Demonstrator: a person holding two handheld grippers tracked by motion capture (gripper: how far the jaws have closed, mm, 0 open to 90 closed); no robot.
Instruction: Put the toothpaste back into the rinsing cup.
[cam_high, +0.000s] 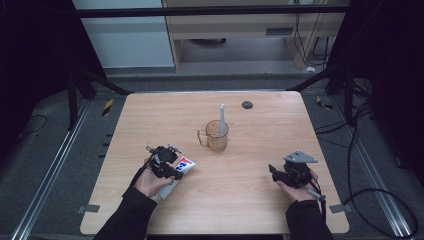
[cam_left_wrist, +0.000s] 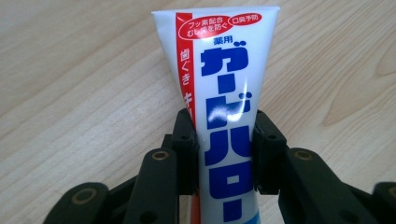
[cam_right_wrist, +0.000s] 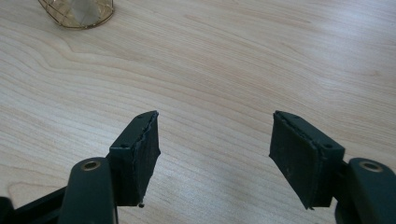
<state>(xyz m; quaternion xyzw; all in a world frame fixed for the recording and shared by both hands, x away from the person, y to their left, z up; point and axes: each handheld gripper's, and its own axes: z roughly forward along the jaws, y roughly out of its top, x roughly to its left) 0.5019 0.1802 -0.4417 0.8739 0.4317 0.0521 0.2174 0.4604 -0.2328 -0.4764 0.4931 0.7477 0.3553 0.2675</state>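
Left gripper view shows the left hand-held gripper (cam_left_wrist: 224, 151) pinching a white toothpaste tube (cam_left_wrist: 224, 88) across its middle, near the desk's (cam_high: 250, 200) near-left corner. This looks like the pick-up step. Next, it likely needs a lift toward the amber cup (cam_high: 216, 136) at mid-desk, holding a toothbrush (cam_high: 221, 120). The right hand-held gripper (cam_right_wrist: 215, 154) hangs spread, holding nothing, by the near-right corner.

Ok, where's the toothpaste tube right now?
The tube is clamped between the left gripper's jaws at the table's front left in the high view, down-left of the cup.
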